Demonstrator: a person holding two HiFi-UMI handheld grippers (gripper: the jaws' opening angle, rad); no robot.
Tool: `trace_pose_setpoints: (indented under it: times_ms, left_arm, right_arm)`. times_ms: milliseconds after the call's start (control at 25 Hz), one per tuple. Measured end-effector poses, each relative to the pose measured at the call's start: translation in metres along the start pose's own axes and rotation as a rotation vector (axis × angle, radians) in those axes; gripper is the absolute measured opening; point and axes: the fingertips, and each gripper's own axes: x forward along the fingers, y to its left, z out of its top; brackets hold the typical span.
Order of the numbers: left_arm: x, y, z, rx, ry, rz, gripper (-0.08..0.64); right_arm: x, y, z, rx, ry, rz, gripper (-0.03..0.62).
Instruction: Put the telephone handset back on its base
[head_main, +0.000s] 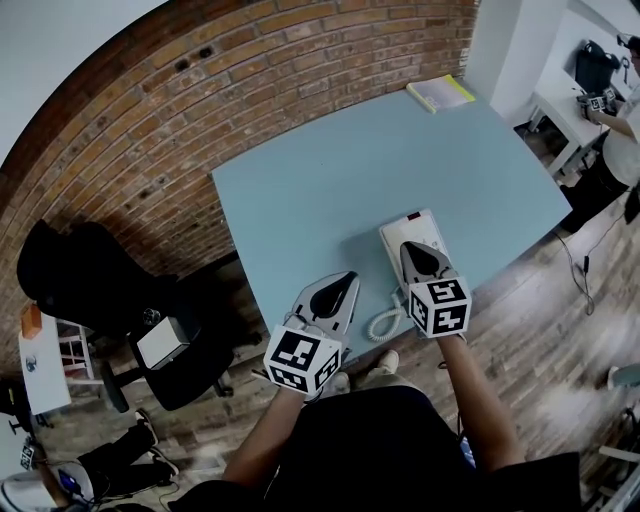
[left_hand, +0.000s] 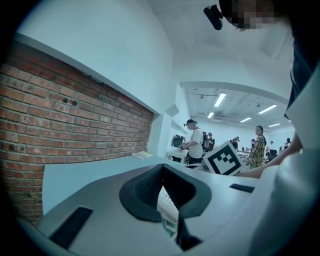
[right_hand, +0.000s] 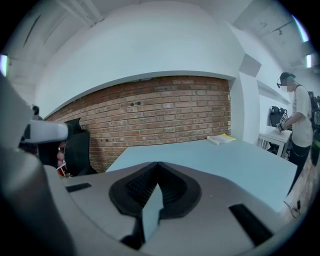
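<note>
Holds right tool (head_main: 412, 250) closed, empty, just above phone (head_main: 408, 222) on surface (head_main: 330, 170); left tool (head_main: 348, 280) closed too, empty, beside it near cord (head_main: 384, 322).

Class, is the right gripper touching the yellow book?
Apart. The head view shows the yellow book at the table's far corner and the right gripper over the telephone, well short of it.
</note>
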Motion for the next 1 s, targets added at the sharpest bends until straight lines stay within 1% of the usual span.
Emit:
trace_pose_setpoints:
  times_ms: [240, 440, 600, 800, 1000]
  left_arm:
    - [-0.01, -0.009, 0.001, 0.004, -0.008, -0.033, 0.009]
    - [-0.02, -0.011, 0.004, 0.011, -0.023, -0.051, 0.009]
    - [-0.028, -0.014, 0.008, 0.019, -0.031, -0.068, 0.009]
    - [-0.038, -0.017, 0.011, 0.023, -0.046, -0.086, 0.009]
    - [-0.048, -0.018, 0.011, 0.027, -0.054, -0.1, 0.009]
  right_arm:
    - [-0.025, 0.021, 0.021, -0.023, -0.076, 0.006, 0.012]
    - [-0.047, 0.039, 0.036, -0.022, -0.131, 0.013, 0.012]
    - [-0.064, 0.051, 0.045, -0.019, -0.164, 0.009, 0.012]
    - [-0.083, 0.069, 0.053, -0.049, -0.198, -0.004, 0.012]
    - [-0.099, 0.082, 0.056, -0.024, -0.224, -0.005, 0.012]
